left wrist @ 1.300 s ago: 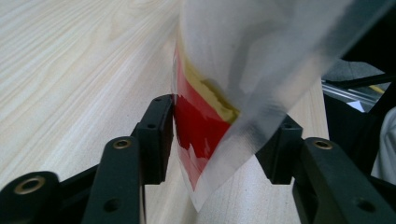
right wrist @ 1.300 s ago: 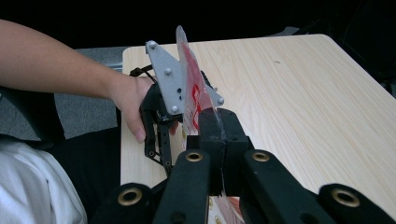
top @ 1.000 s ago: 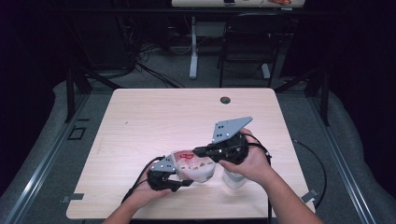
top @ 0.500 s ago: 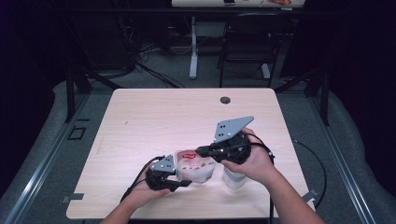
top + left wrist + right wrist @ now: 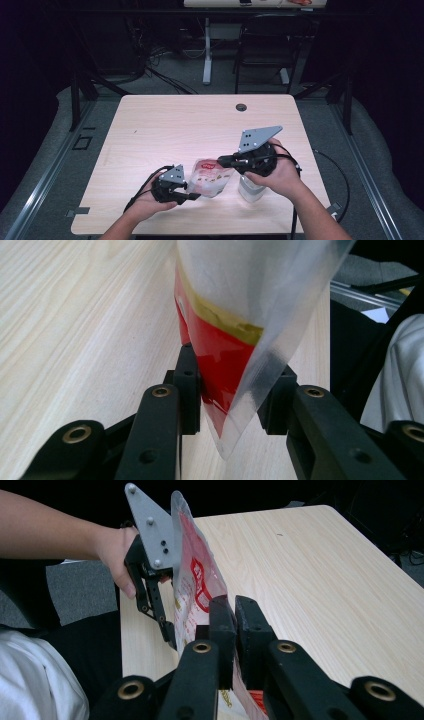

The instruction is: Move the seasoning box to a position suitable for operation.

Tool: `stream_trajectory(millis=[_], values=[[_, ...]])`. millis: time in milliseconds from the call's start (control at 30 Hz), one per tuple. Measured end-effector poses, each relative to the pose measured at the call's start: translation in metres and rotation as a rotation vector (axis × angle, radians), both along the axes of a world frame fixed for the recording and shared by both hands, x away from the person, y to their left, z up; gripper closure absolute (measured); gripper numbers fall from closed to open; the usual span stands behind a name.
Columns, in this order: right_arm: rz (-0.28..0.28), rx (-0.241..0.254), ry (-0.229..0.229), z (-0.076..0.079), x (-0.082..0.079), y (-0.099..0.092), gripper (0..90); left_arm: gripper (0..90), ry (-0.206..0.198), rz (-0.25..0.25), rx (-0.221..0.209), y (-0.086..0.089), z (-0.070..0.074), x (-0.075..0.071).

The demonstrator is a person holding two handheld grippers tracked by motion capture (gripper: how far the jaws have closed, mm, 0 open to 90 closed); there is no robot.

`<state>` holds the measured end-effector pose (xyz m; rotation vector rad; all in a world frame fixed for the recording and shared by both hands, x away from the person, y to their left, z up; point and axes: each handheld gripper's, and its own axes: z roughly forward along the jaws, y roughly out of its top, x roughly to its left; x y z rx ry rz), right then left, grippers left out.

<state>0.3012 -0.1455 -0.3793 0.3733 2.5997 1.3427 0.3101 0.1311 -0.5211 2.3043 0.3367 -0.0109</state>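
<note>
A clear plastic bag with red print hangs between my two grippers above the table's near edge. My left gripper is shut on one corner of it. In the left gripper view the red and clear film, with a yellow band, is pinched at my left gripper. My right gripper holds the bag's far top edge. In the right gripper view the jaws of my right gripper are closed together on the bag, and the other hand with its grey plate holds it farther off.
A whitish translucent container stands on the wooden table under the right hand. A round cable hole sits near the far edge. Cables trail off both grippers. A chair and desk legs stand beyond the table.
</note>
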Motion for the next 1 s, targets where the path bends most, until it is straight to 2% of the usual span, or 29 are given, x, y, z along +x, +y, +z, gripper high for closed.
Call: stream_trajectory(millis=[333, 400, 1000], values=[[-0.011, 0.025, 0.009, -0.004, -0.001, -0.011, 89.5, 68.5, 0.034, -0.029, 0.072, -0.002, 0.013, 0.001], [-0.01, 0.028, 0.009, -0.005, -0.001, -0.013, 89.5, 68.6, 0.028, -0.039, 0.095, -0.002, 0.017, 0.002], [-0.03, 0.097, 0.018, -0.014, -0.002, -0.028, 90.0, 68.9, 0.02, -0.058, 0.184, -0.006, 0.034, 0.007]])
